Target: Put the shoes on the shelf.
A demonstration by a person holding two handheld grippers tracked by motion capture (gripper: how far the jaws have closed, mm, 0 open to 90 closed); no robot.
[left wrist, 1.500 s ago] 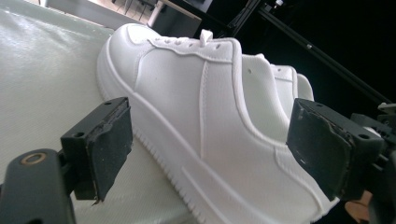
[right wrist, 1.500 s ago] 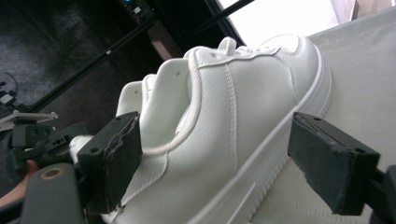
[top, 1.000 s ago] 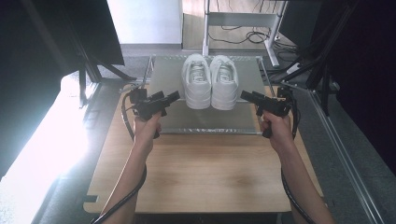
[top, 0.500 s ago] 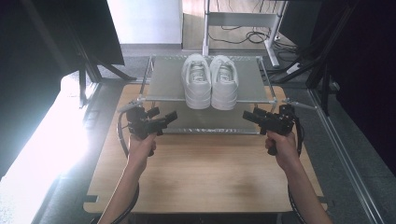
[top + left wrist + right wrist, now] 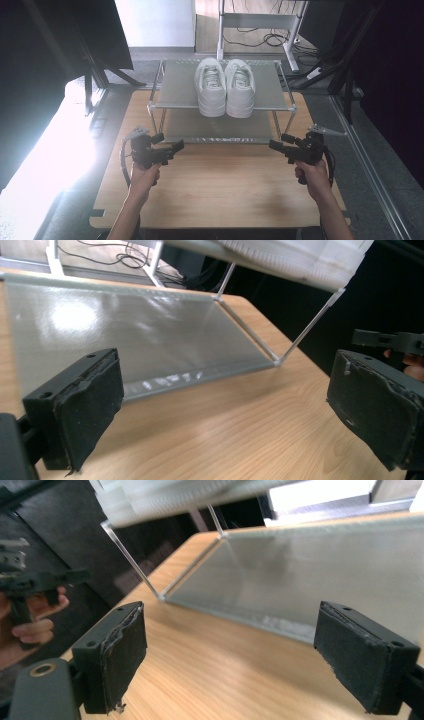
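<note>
A pair of white sneakers [image 5: 225,87] stands side by side on the top shelf of a two-tier metal rack [image 5: 175,82]. My left gripper [image 5: 170,141] is held in front of the rack's left corner, pointing right. Its jaws have just been opening, and they are wide apart with nothing between them [image 5: 230,415]. My right gripper [image 5: 279,141] is in front of the right corner, pointing left, open and empty [image 5: 245,660]. Both gripper views look along the bare lower shelf [image 5: 135,335], with the sneakers' soles [image 5: 290,257] overhead.
The rack stands at the far half of a wooden table [image 5: 220,190]. Dark panels and stands flank the table on both sides. Bright light falls on the floor at the left. A white desk frame with cables stands behind the rack.
Both hands have drawn back from the rack's top shelf toward the near side and lower, to the level of the lower shelf. The left jaws stand wider apart.
</note>
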